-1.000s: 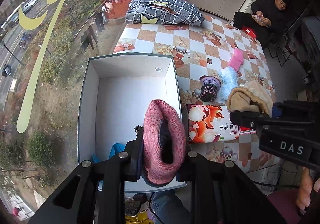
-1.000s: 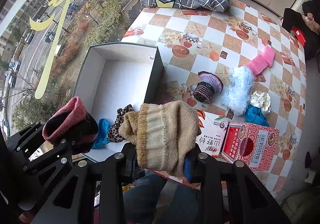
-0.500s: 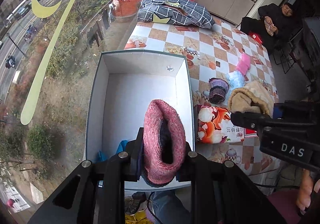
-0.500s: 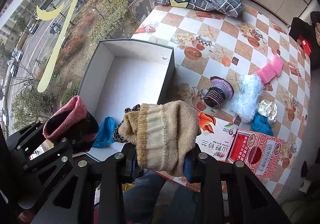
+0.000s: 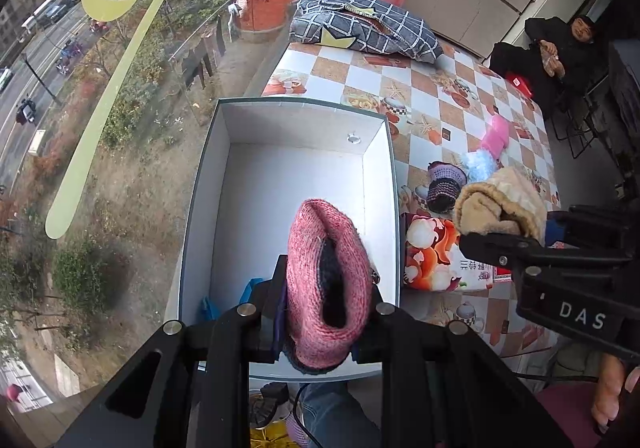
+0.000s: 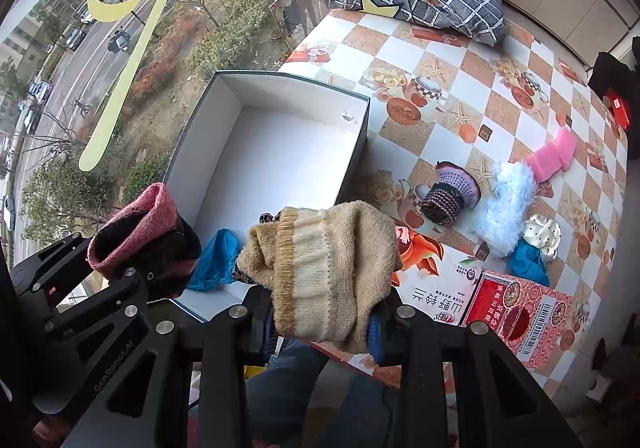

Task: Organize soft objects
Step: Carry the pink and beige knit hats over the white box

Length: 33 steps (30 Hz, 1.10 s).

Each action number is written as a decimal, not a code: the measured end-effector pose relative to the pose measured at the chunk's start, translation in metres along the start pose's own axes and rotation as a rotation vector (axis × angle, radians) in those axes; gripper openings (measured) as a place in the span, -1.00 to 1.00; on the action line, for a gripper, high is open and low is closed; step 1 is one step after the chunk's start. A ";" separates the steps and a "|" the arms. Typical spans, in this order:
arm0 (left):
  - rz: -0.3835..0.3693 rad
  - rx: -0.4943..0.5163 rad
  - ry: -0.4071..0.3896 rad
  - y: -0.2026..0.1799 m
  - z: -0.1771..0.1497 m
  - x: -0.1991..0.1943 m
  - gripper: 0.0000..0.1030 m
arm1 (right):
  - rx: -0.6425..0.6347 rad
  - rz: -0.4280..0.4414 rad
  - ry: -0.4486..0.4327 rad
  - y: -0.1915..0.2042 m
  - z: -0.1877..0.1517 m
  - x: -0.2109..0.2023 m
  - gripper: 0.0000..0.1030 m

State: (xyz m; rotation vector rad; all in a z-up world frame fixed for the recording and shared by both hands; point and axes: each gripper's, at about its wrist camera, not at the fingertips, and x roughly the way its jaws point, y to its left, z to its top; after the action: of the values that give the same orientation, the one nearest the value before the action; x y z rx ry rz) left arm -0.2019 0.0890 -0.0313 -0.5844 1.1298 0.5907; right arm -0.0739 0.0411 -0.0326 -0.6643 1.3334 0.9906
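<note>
Checkered table (image 6: 500, 108) by the window: 1 white box (image 5: 372, 184) at its window edge. Your left gripper (image 5: 326, 312) clamped 1 pink knit hat (image 5: 326, 268) over the box; your right gripper (image 6: 320, 308) clamped 1 beige knit hat (image 6: 328, 260) beside it. Risk: releasing outside the rim would drop either hat off the near edge.
</note>
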 end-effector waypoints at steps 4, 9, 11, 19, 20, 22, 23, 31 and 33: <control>0.001 -0.010 0.002 0.003 0.000 0.000 -0.51 | -0.009 -0.001 0.002 0.002 0.001 0.001 -0.32; 0.002 -0.015 0.004 0.005 0.002 0.002 -0.51 | -0.017 0.000 0.006 0.004 0.004 0.003 -0.32; 0.002 -0.017 0.004 0.006 0.002 0.002 -0.51 | -0.021 0.001 0.007 0.006 0.005 0.003 -0.32; 0.003 -0.033 0.009 0.011 0.002 0.004 -0.51 | -0.044 0.010 0.011 0.012 0.008 0.006 -0.32; 0.004 -0.035 0.010 0.011 0.002 0.004 -0.51 | -0.045 0.011 0.012 0.013 0.009 0.006 -0.32; 0.004 -0.038 0.013 0.011 0.002 0.005 -0.51 | -0.048 0.014 0.014 0.013 0.009 0.007 -0.32; 0.004 -0.039 0.014 0.011 0.002 0.006 -0.51 | -0.049 0.014 0.016 0.013 0.010 0.007 -0.32; 0.004 -0.042 0.018 0.013 0.002 0.008 -0.51 | -0.064 0.017 0.018 0.017 0.011 0.009 -0.32; 0.004 -0.043 0.022 0.013 0.002 0.009 -0.51 | -0.063 0.020 0.018 0.017 0.011 0.009 -0.32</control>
State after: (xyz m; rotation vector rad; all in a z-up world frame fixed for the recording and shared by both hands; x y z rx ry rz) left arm -0.2070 0.1010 -0.0409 -0.6272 1.1420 0.6143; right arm -0.0838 0.0606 -0.0373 -0.7103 1.3313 1.0491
